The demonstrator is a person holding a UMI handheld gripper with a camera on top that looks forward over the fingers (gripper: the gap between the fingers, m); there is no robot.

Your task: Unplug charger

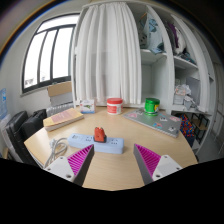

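A white power strip [106, 145] lies on the wooden table [112, 170] just ahead of my fingers. An orange-red charger plug [99, 134] stands upright in it, near its left part. My gripper [113, 163] is open, its magenta pads [150, 158] spread wide to either side, with nothing between them. The strip sits beyond the fingertips, slightly left of the midline. A pale cable [58, 150] loops on the table to the left of the strip.
A book or flat box [63, 118] lies at the back left. A red-lidded tub [115, 105] and a green cup [151, 105] stand at the back. A grey tray [157, 122] sits at the right. A white wardrobe [110, 50], shelves and a window lie behind.
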